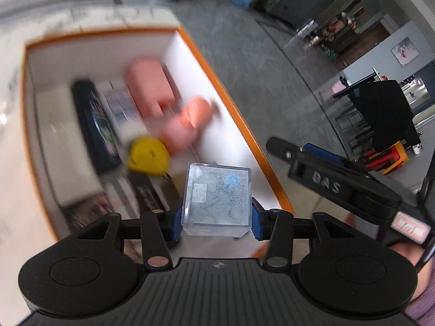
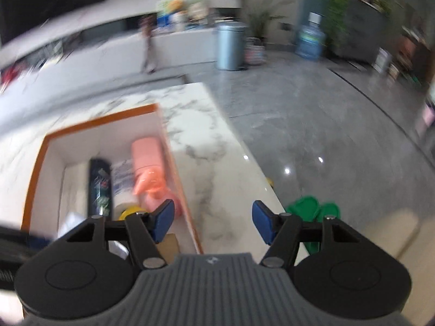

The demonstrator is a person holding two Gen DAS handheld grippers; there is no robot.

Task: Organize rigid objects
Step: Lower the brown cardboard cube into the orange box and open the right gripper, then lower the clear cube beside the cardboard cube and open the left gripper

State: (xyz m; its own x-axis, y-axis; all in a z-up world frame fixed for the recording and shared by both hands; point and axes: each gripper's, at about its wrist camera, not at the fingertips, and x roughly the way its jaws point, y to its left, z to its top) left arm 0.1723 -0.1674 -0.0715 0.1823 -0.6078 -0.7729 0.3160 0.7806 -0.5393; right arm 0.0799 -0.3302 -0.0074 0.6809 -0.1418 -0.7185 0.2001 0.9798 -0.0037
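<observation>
My left gripper [image 1: 216, 218] is shut on a clear plastic cube box [image 1: 216, 199] with blue specks inside, held above the near right part of an orange-rimmed white box [image 1: 233, 108]. Inside that box lie pink objects [image 1: 152, 87], a yellow tape measure [image 1: 148, 156] and a black flat object [image 1: 95, 125]. My right gripper [image 2: 213, 218] is open and empty, above the marble tabletop [image 2: 217, 149] just right of the orange-rimmed box [image 2: 100, 121]. It also shows in the left wrist view [image 1: 326, 179] to the right of the cube.
The marble table's right edge [image 2: 258, 163] drops to a grey floor. A green object [image 2: 312, 209] sits beyond that edge near my right fingers. A bin [image 2: 231, 46] and a water jug [image 2: 310, 40] stand far off.
</observation>
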